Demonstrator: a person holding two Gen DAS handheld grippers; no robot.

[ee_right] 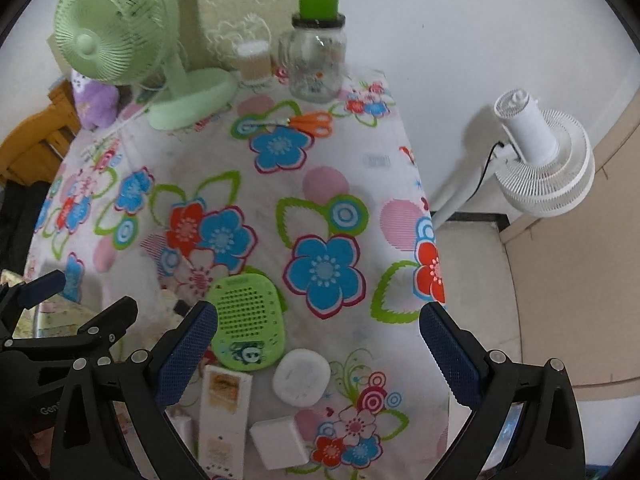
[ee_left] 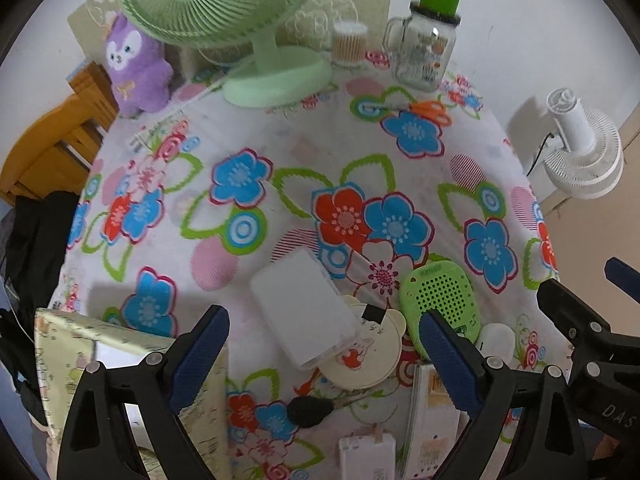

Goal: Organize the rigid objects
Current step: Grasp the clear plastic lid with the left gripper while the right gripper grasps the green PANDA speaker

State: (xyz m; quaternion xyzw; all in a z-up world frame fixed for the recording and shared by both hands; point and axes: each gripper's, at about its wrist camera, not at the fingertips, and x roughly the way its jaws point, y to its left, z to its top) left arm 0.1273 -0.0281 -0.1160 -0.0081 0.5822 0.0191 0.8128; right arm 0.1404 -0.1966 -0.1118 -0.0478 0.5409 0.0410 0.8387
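Blue-padded jaws of left gripper (ee_left: 324, 354) spread wide, empty, hovering over white rectangular case (ee_left: 306, 314) lying partly on bear-shaped coaster (ee_left: 370, 354). Right gripper (ee_right: 318, 354) jaws equally wide, empty, above round white puck (ee_right: 301, 377); green perforated speaker (ee_right: 248, 322) just beyond, white block (ee_right: 280, 442) nearer camera. Patterned storage box (ee_left: 120, 356) at left edge of floral-cloth surface (ee_left: 280, 152). Judgement: sorting not begun, approach step. Next: descend, centre on one item, close, carry toward box.

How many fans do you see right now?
2. A green desk fan stands at the table's far left corner beside a purple plush. A white fan sits off the table, right, by the wall. None seems hidden.
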